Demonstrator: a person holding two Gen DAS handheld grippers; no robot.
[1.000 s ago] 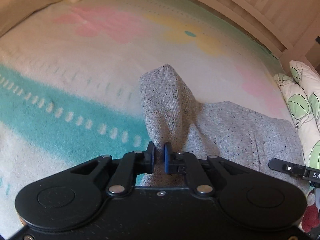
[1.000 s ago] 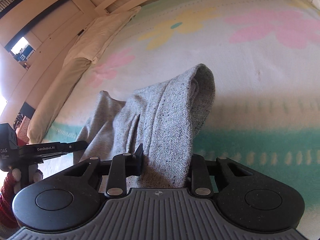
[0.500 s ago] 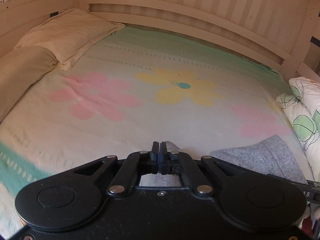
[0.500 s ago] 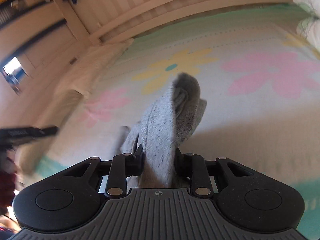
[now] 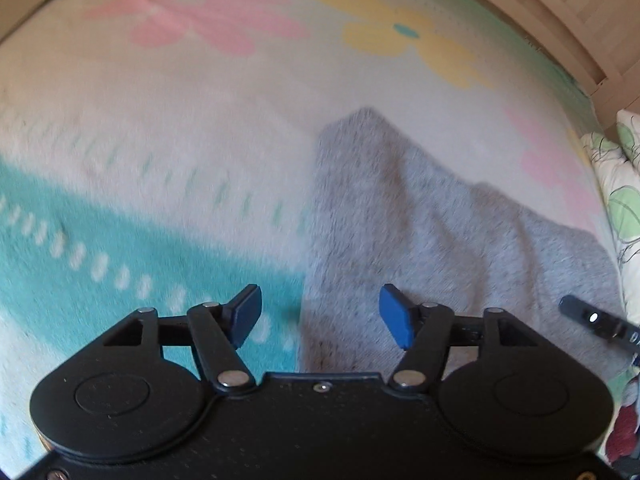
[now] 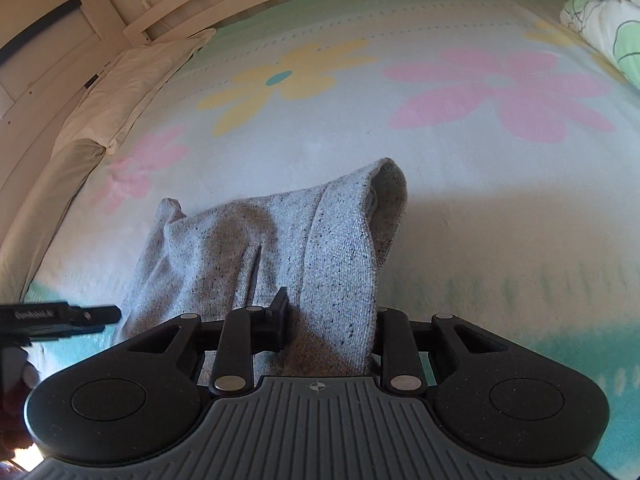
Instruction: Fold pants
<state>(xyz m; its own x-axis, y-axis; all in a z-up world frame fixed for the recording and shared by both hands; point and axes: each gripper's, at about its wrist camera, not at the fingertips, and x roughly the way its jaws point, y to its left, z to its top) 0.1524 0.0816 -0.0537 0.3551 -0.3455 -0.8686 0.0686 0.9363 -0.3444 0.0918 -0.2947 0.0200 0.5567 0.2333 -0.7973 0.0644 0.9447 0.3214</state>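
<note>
On the left side of the bed, the left gripper [image 5: 320, 314] hangs over the flowered blanket [image 5: 160, 140], tipped downward, its blue fingers [image 5: 394, 318] spread wide and opening. The grey speckled pants [image 5: 420, 232] lie under the gap, their left edge running between the two pads, but neither pad presses on the cloth (the picture is smeared with motion, so finer detail is lost). The fabric rises to a soft peak farther up the blanket and spreads away to the right, toward a leaf-patterned pillow [image 5: 622, 200] at the bed's edge.

From the right wrist view, the right gripper [image 6: 330, 324] is clamped on a thick fold of the pants [image 6: 336, 248], the cloth filling the space between its fingers [image 6: 280, 312] and standing up from them in a hooded hump with an open hem at the top. The rest of the garment slopes down to the left onto the blanket [image 6: 480, 208]. A cream pillow [image 6: 132, 80] lies against the wooden bed frame [image 6: 104, 12] at the far left.
</note>
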